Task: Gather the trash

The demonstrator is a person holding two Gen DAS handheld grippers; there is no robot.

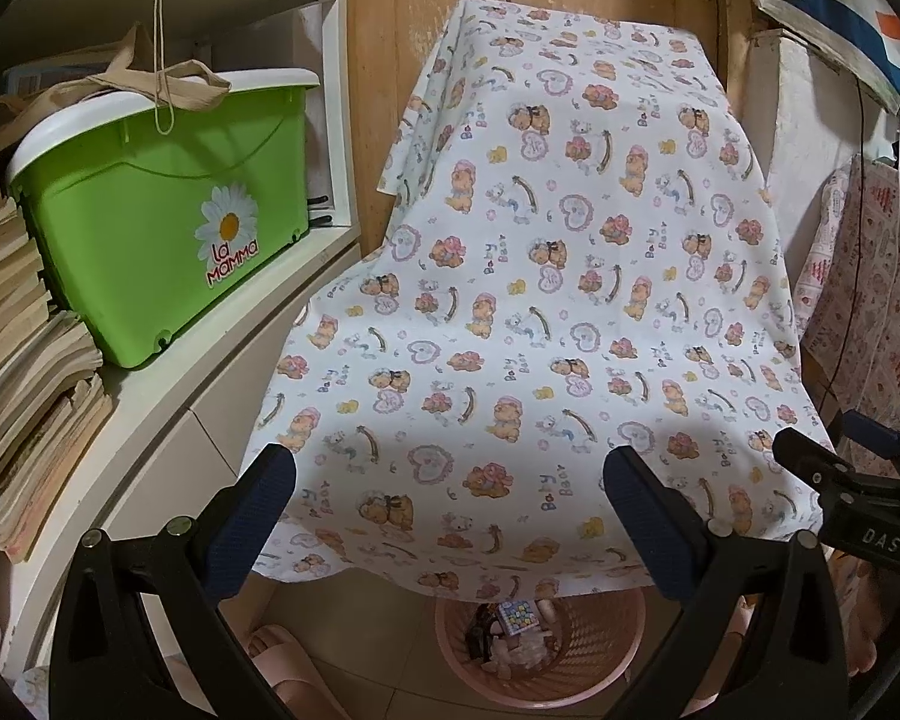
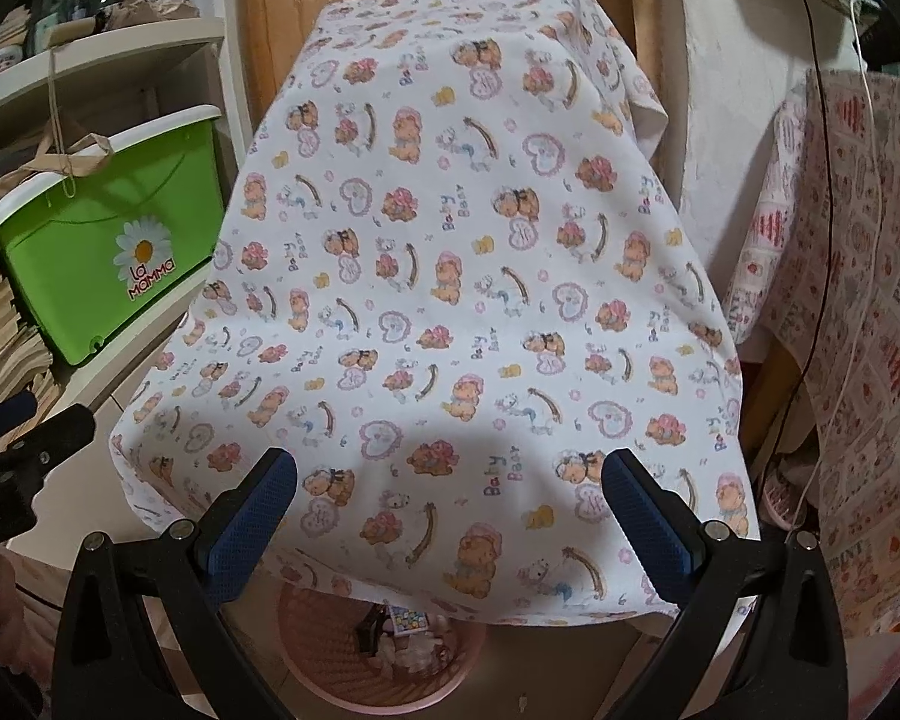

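A pink basket [image 1: 594, 648] [image 2: 324, 624] stands on the floor under the near edge of a table, with trash [image 1: 519, 630] [image 2: 405, 636] lying in it, among it a small colourful packet. The table is covered by a white bear-print cloth [image 1: 540, 276] [image 2: 468, 276] with nothing on top. My left gripper [image 1: 450, 474] hovers open above the cloth's near edge, nothing between its blue-padded fingers. My right gripper [image 2: 450, 474] is open and empty over the same edge; its tip [image 1: 834, 468] shows at the right of the left wrist view, and the left gripper's tip [image 2: 42, 438] at the left of the right wrist view.
A green bin [image 1: 162, 204] [image 2: 102, 252] marked "La Mamma" sits on a white shelf unit [image 1: 210, 372] left of the table, beside stacked papers [image 1: 24, 372]. A wooden door [image 1: 426, 12] is behind. A patterned cloth [image 2: 858, 312] and cables hang at right. Pink slippers [image 1: 276, 654] lie on the floor.
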